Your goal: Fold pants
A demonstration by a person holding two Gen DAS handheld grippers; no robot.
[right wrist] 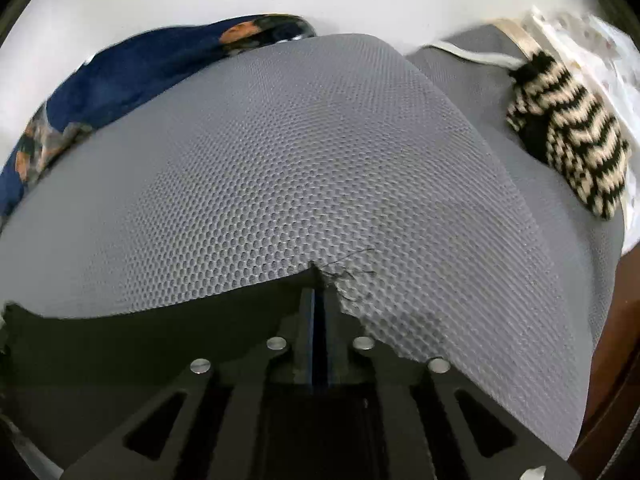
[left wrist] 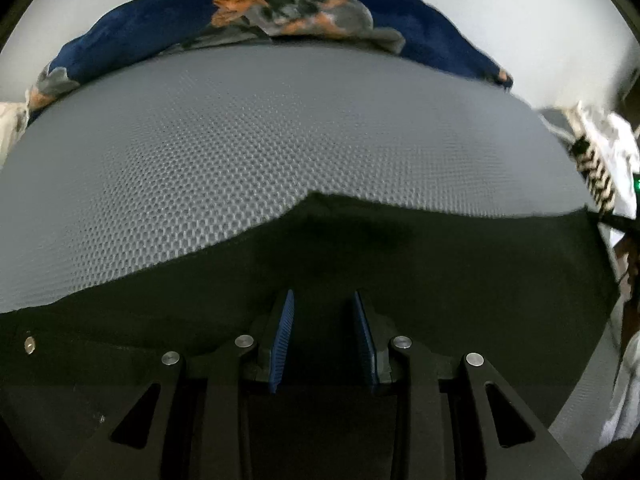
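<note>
Black pants lie on a grey mesh mat and fill the near part of the left wrist view. My left gripper is open just above the dark cloth, its blue pads apart with nothing between them. In the right wrist view my right gripper is shut on a frayed corner of the pants, with loose black threads at the fingertips. The pants spread to the left along the mat.
A dark blue patterned cloth lies bunched at the mat's far edge; it also shows in the right wrist view. A black-and-cream striped knit and white cloth lie at the right. A metal rivet shows on the pants.
</note>
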